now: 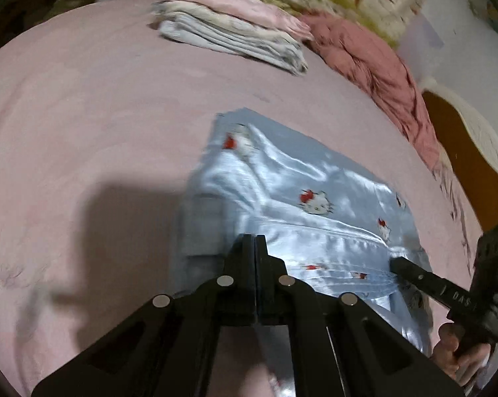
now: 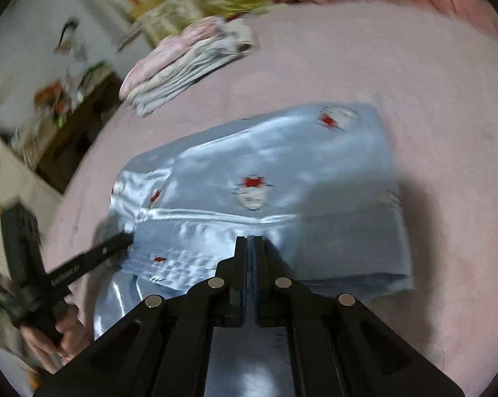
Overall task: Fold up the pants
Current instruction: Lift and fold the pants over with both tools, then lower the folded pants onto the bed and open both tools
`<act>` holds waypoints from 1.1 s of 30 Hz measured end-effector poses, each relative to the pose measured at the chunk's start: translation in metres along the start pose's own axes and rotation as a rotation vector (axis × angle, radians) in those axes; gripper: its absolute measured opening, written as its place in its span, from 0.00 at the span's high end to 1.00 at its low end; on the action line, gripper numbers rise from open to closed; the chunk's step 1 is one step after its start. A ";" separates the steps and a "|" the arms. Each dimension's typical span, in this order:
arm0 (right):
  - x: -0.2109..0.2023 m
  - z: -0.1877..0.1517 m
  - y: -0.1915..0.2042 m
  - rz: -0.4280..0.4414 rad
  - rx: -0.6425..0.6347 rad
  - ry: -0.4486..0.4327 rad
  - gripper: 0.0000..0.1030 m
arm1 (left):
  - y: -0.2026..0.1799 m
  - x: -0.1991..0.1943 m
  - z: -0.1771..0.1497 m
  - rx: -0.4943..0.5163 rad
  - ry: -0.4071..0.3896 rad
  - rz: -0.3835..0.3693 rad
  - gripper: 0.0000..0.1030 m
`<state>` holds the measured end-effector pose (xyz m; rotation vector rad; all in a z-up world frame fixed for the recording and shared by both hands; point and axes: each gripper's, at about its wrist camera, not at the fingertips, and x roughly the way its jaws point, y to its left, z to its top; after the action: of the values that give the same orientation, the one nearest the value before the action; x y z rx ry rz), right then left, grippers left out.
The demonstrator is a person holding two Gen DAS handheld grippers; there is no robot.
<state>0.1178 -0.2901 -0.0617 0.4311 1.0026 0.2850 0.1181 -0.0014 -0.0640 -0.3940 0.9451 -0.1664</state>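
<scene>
A pair of shiny light-blue pants with a cartoon-cat print lies partly folded on a pink bed, near its edge. The left gripper has its fingers clenched on the waistband side of the pants, the blue fabric bunching under the tips and hanging down beneath the fingers. The right gripper is likewise pinched tight on the same edge of the pants, blue cloth caught between the fingers and draping below them. In the left wrist view the right gripper enters from the right with a hand around its handle; in the right wrist view the left gripper enters from the left, its tip at the pants' gathered edge. Farther back on the bed sits a stack of folded clothes, with a crumpled dusty-pink blanket just beside it.
</scene>
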 end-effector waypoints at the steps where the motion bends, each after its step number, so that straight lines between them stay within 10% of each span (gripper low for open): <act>1: -0.005 0.002 -0.010 0.002 0.038 -0.017 0.98 | 0.004 -0.003 -0.001 -0.007 -0.018 0.011 0.98; 16: -0.049 -0.009 -0.052 -0.223 0.076 -0.168 0.98 | 0.025 -0.037 -0.012 0.034 -0.111 0.130 0.97; 33: -0.125 -0.077 -0.037 -0.142 0.027 -0.239 0.98 | -0.017 -0.116 -0.054 0.246 -0.266 0.029 0.97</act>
<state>-0.0106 -0.3588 -0.0218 0.4060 0.7994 0.0891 0.0070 0.0046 0.0022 -0.1694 0.6583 -0.1966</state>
